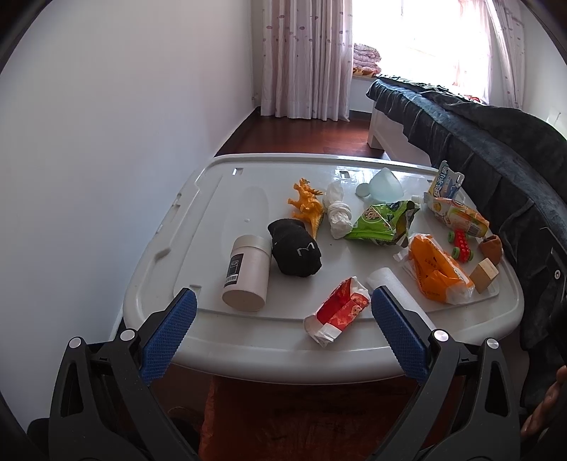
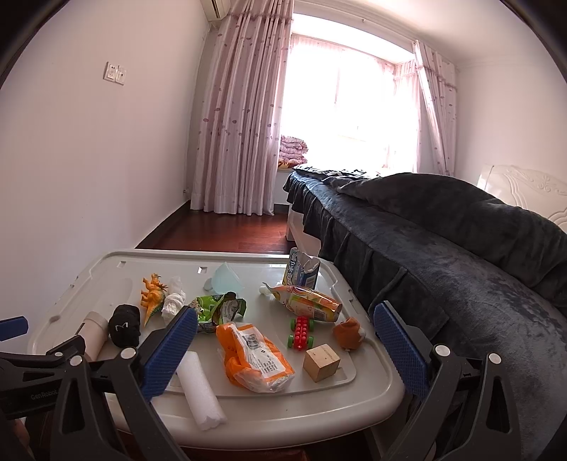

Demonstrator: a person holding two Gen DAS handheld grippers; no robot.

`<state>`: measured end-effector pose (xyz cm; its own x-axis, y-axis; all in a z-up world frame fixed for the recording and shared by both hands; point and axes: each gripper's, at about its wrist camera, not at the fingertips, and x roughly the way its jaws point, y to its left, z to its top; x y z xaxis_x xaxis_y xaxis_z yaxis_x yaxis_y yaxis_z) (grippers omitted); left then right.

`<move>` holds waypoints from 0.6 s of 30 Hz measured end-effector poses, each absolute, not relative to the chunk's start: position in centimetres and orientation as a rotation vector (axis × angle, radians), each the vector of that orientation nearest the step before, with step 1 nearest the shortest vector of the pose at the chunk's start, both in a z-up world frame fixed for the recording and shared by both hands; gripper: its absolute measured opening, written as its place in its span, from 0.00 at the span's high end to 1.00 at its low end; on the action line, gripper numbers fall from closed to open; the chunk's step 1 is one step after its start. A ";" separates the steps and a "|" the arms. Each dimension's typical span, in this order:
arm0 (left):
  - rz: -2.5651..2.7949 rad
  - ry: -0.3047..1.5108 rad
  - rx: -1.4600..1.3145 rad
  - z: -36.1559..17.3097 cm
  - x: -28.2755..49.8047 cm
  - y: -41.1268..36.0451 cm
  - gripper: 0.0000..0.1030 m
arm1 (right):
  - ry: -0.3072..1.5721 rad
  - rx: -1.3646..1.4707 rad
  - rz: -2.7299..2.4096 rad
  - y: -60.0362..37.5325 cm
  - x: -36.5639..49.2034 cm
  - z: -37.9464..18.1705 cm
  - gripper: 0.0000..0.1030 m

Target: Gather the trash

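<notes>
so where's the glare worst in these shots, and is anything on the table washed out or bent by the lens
Left wrist view: the window is blown out white, with a bright sheen on the far edge of the table; the trash stays readable. Right wrist view: the window is also overexposed, and the curtain and walls bow at the fisheye edges.

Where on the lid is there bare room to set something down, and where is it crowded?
Bare: the far-left lid, bordered by its rim, the dinosaur and the white tube; also the near strip between the tube and the red wrapper. Crowded: the right half, around the orange bag, toy car and block.
</notes>
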<state>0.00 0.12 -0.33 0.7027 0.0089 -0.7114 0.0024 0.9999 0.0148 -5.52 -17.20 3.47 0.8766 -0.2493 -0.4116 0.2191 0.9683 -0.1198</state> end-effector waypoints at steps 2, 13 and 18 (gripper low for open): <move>0.004 0.793 0.013 -0.4 0.0 0.1 0.07 | 0.439 -0.071 -0.244 -17.2 -5.5 3.4 0.04; 0.006 0.793 0.012 -0.4 0.0 0.1 0.07 | 0.439 -0.071 -0.243 -17.2 -5.5 3.4 0.04; 0.006 0.793 0.012 -0.4 0.0 0.1 0.07 | 0.440 -0.070 -0.244 -17.2 -5.5 3.4 0.04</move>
